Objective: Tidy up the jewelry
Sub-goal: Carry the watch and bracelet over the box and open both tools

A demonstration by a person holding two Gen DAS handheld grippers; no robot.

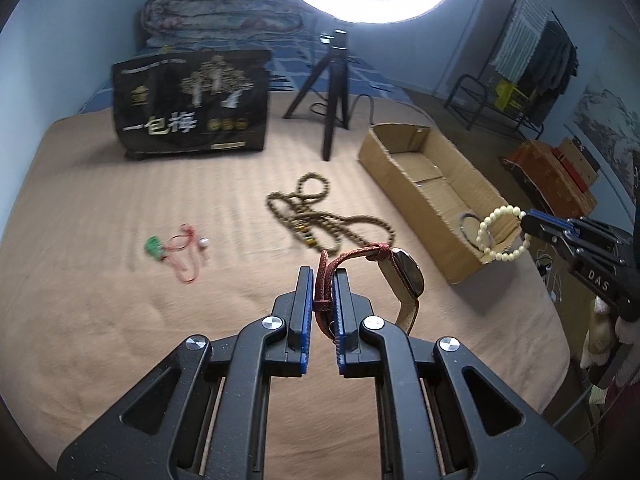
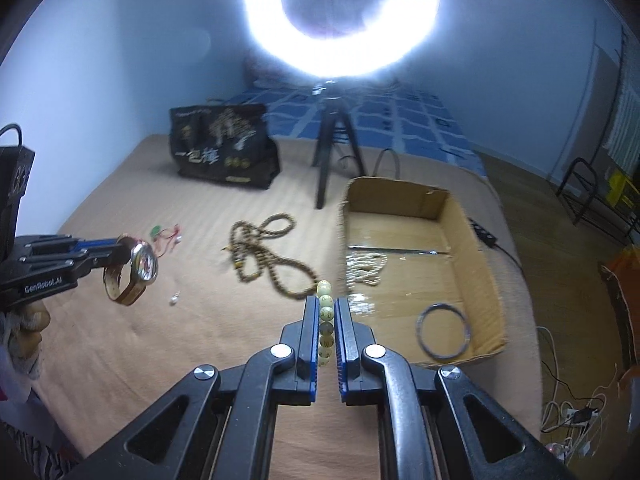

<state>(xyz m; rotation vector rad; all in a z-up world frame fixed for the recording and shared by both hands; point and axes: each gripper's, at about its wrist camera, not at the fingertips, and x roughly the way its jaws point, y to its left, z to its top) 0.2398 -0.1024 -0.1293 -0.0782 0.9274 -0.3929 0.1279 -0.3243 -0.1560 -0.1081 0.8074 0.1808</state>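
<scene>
My left gripper (image 1: 323,276) is shut on the red-brown strap of a wristwatch (image 1: 404,276), which hangs above the tan blanket; the same watch (image 2: 140,268) shows at the left of the right wrist view. My right gripper (image 2: 325,304) is shut on a pale bead bracelet (image 2: 325,320), lifted near the cardboard box (image 2: 476,248). In the left wrist view that bracelet (image 1: 502,234) dangles over the box's (image 1: 476,184) near end. A long brown bead necklace (image 1: 320,216) and a green pendant on red cord (image 1: 176,248) lie on the blanket.
The box holds a dark bangle (image 2: 442,334) and pale bead strands (image 2: 366,268). A black printed bag (image 1: 192,104) and a small tripod (image 1: 332,92) stand at the back under a bright ring light (image 2: 340,12). A small pale bead (image 2: 173,300) lies loose.
</scene>
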